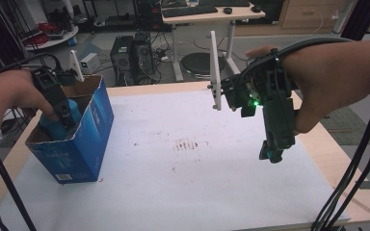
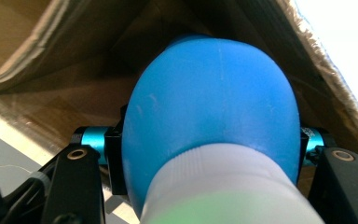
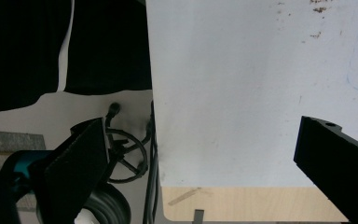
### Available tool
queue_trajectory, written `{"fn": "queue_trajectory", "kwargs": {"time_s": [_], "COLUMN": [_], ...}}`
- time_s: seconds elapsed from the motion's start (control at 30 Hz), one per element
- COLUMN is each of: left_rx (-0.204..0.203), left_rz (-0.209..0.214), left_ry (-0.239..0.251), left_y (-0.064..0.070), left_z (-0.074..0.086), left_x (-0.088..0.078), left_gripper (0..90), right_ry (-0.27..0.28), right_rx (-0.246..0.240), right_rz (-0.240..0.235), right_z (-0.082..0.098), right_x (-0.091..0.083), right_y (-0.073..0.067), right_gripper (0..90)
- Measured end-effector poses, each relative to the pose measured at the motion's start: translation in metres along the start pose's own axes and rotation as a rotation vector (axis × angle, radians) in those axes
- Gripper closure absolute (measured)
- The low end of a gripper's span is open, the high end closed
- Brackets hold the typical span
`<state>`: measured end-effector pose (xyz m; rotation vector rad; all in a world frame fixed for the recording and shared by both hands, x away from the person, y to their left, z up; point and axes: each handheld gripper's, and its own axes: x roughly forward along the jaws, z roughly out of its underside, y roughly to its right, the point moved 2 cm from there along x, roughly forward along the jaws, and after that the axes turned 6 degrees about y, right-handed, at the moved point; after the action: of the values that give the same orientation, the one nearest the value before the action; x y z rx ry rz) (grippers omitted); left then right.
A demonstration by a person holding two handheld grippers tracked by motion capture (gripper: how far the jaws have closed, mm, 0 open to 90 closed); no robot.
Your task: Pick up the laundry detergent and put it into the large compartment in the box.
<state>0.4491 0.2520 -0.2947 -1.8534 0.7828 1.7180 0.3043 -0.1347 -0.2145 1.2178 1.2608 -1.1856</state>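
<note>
Inside the open blue cardboard box (image 1: 84,144) at the table's (image 1: 221,192) left edge sits a blue bottle (image 2: 209,107), clamped between the left gripper's (image 1: 66,115) jaws. Well apart, the right gripper (image 1: 272,151) hovers over the white tabletop, jaws wide and empty.

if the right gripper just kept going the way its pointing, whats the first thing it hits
Most likely the white table top. The right gripper points downward with open, empty jaws, and nothing lies between them and the bare surface below, though its depth is hard to judge.
</note>
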Motion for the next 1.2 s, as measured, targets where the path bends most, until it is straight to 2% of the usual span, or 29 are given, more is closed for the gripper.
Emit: {"fn": "queue_trajectory", "kwargs": {"time_s": [0.2, 0.37, 0.47, 0.53, 0.6, 0.87, 1.0, 1.03, 1.1, 1.2], "left_rx": [0.050, 0.071, 0.077, 0.084, 0.087, 0.095, 0.086, 0.089, 0.086, 0.098], "left_rz": [-0.002, 0.012, 0.019, 0.021, 0.019, 0.014, 0.019, 0.018, 0.019, 0.007], "left_ry": [-0.003, -0.005, -0.003, -0.003, -0.004, -0.015, -0.016, -0.015, -0.020, -0.034], "left_y": [0.000, -0.001, -0.002, -0.002, -0.001, 0.000, 0.000, 0.000, 0.001, 0.002], "left_z": [-0.001, 0.000, 0.001, 0.001, 0.000, 0.000, 0.000, 0.000, 0.001, 0.001], "left_x": [0.009, 0.015, 0.015, 0.015, 0.016, 0.015, 0.015, 0.014, 0.013, 0.011], "left_gripper": [38.5, 38.5, 38.5, 38.4, 38.4, 37.7, 34.1, 33.4, 33.1, 33.1], "right_ry": [0.006, 0.009, 0.006, 0.002, 0.011, 0.008, 0.010, 0.002, 0.007, 0.012], "right_rx": [-0.006, -0.008, -0.009, 0.008, -0.004, -0.004, -0.004, 0.009, -0.009, -0.007], "right_rz": [0.001, -0.002, -0.004, -0.004, -0.004, -0.002, 0.001, 0.001, 0.001, 0.003], "right_z": [0.000, 0.000, 0.001, 0.001, 0.001, 0.001, 0.001, 0.001, 0.001, 0.001], "right_x": [0.001, 0.003, 0.003, 0.004, 0.004, 0.002, 0.001, 0.001, 0.001, 0.001], "right_y": [0.000, 0.001, 0.001, 0.000, 0.001, 0.000, -0.001, -0.002, -0.001, -0.001], "right_gripper": [2.0, 2.0, 2.0, 2.0, 2.0, 2.0, 2.0, 2.0, 2.0, 2.0]}}
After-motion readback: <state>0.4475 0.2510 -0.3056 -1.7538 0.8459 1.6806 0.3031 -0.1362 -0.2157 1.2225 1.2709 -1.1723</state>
